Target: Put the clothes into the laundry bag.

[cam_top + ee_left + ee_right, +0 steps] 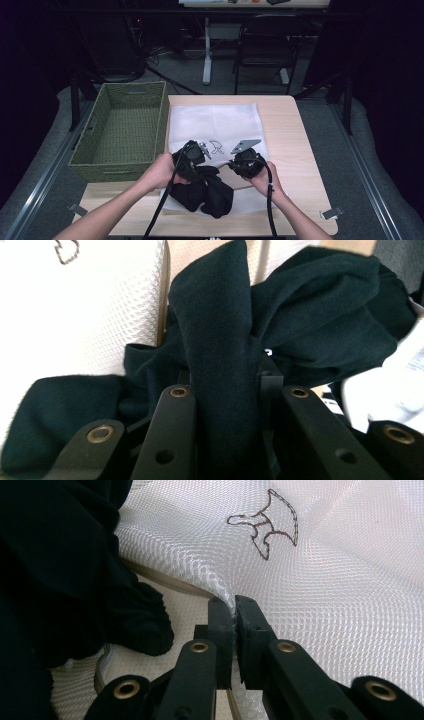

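Black cloth (220,340) was clamped in the left gripper (192,159) at the mesh bag (350,580) mouth on the tabletop (290,130); the right gripper (234,611) pinched the bag's rim (thin, slippery-looking), which could slip free, letting the opening collapse.

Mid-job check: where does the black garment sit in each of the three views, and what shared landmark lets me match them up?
High view: the black garment lies bunched at the near edge of the white mesh bag, between the two hands.
Left gripper view: it covers the centre and right, a fold pinched in the left gripper.
Right gripper view: it occupies the left side.
Shared landmark: the outline logo stitched on the mesh bag.
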Demonstrator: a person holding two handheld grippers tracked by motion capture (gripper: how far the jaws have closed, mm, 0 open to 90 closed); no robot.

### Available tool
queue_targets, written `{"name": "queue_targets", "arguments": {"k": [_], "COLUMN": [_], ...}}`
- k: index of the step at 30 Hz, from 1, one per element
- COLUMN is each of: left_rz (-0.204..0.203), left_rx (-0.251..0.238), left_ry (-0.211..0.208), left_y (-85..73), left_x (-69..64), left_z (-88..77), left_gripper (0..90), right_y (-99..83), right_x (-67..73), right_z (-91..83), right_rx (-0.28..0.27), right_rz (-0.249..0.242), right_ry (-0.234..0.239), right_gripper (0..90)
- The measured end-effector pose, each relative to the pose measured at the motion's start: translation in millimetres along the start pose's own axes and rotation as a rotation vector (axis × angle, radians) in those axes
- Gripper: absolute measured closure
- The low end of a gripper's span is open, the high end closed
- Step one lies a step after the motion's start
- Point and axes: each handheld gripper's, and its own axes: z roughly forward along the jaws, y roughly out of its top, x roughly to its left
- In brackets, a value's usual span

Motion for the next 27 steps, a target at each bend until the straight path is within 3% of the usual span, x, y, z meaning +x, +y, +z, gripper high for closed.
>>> {"name": "queue_targets", "arguments": {"k": [4,8,14,20,22,27], "left_rz": [-0.027,-0.020,-0.064,-0.125,-0.149,-0.239], "left_rx": [0.000,0.027,0.016,-0.051,-0.076,-0.191], "left_ry": [0.001,0.104,0.152,0.142,0.133,0.182], "left_y": [0.0,2.6,1.2,-4.7,-6.5,-5.4], "left_x": [1.4,-3.3,-4.8,-0.2,2.6,7.8], "left_z": [24.3,47.0,70.6,71.9,71.4,59.4], "left_gripper": [77.2,76.8,77.2,77.1,77.5,77.5], "right_y": [0.9,1.5,2.4,4.2,6.8,13.1], "right_x": [0.1,0.6,0.6,0.0,1.4,8.4], "right_z": [-1.1,-2.8,-6.9,-9.2,-14.6,-18.7], "right_rx": [-0.009,-0.011,-0.025,-0.041,-0.078,-0.096], "right_rz": [-0.008,-0.008,-0.003,0.020,0.046,0.027], "right_ry": [-0.001,-0.004,-0.006,0.013,0.053,0.062], "right_gripper": [86.3,86.4,86.7,86.9,87.0,87.0]}}
